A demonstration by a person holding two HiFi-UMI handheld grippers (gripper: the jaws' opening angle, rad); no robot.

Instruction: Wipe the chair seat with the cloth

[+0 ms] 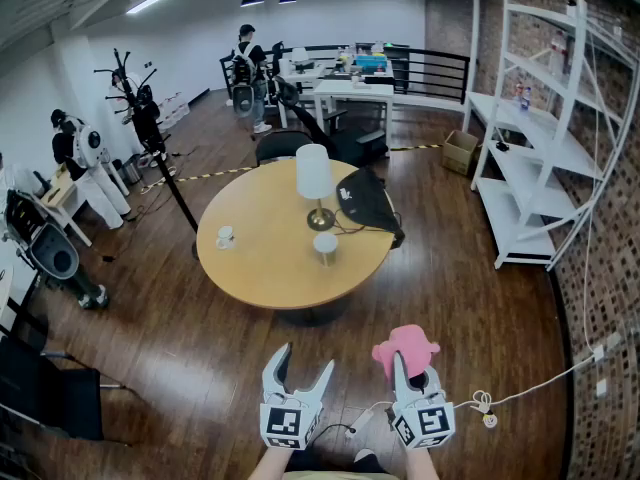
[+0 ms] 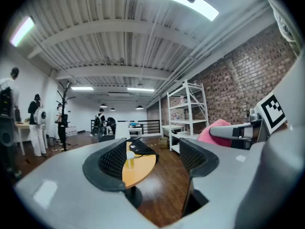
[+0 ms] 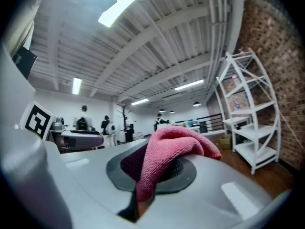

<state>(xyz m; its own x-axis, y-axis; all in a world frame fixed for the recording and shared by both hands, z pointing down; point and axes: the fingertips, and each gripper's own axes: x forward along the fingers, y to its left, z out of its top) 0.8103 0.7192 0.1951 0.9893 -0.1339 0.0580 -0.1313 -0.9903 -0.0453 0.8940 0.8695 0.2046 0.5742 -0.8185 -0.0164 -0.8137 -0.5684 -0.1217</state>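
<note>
A pink cloth (image 1: 405, 346) is bunched between the jaws of my right gripper (image 1: 408, 365), which is shut on it. In the right gripper view the cloth (image 3: 172, 149) drapes over the pads and hides the gap of that gripper (image 3: 159, 166). My left gripper (image 1: 298, 368) stands open beside it, low in the head view, with nothing between its jaws. The left gripper view looks through the open left gripper (image 2: 152, 159) at a round table (image 2: 139, 168), with the cloth (image 2: 214, 130) at the right. A black chair (image 1: 282, 145) stands behind the table, another black chair (image 1: 52, 393) at the lower left.
The round wooden table (image 1: 270, 268) ahead carries a white lamp (image 1: 314, 183), a black bag (image 1: 365, 200) and a cup (image 1: 325, 248). White shelving (image 1: 535, 158) lines the brick wall on the right. A cable (image 1: 530, 388) runs across the floor. A person (image 1: 247, 73) stands far back.
</note>
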